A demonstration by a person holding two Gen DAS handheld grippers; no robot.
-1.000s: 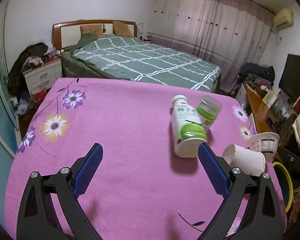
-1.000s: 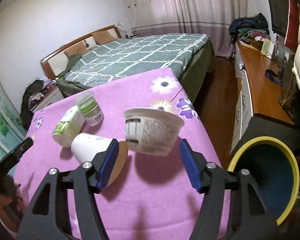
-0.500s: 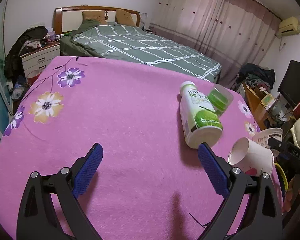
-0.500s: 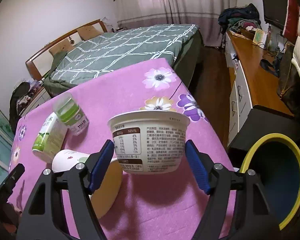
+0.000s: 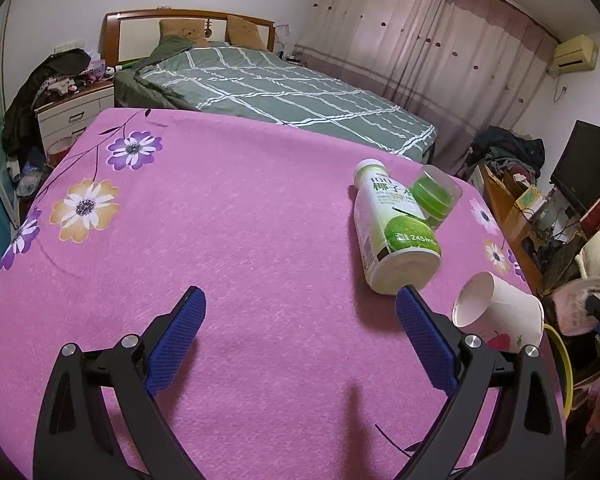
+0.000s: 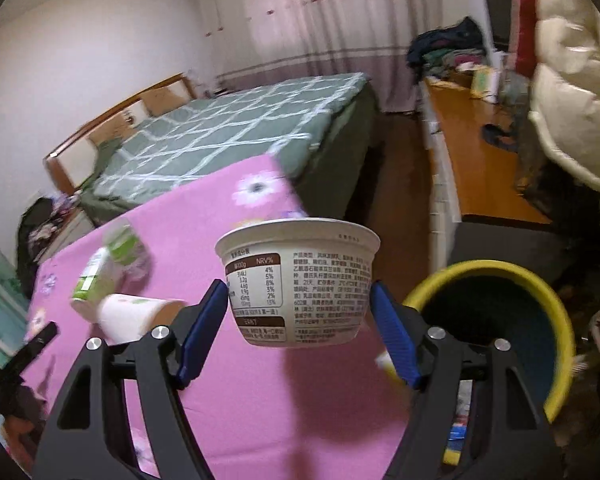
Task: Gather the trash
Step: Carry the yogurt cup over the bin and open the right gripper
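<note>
The pink flowered tablecloth [image 5: 228, 248] is my landmark; it covers the table in front of the bed [image 5: 284, 92]. Off its right edge, lower down, stands my yellow-rimmed bin [image 6: 496, 320]. On the cloth near that edge lies a white and green bottle [image 5: 396, 236] on its side, with a clear green-lidded jar [image 5: 436, 196] touching it on the far side and a tipped paper cup [image 5: 496, 316] just nearer me. My left gripper [image 5: 300, 324] hangs over bare cloth, blue pads spread wide with nothing between them. My right gripper [image 6: 300, 328] pinches a white yogurt tub [image 6: 298, 280] upright between both pads, held above the cloth's right edge, just beside the bin.
</note>
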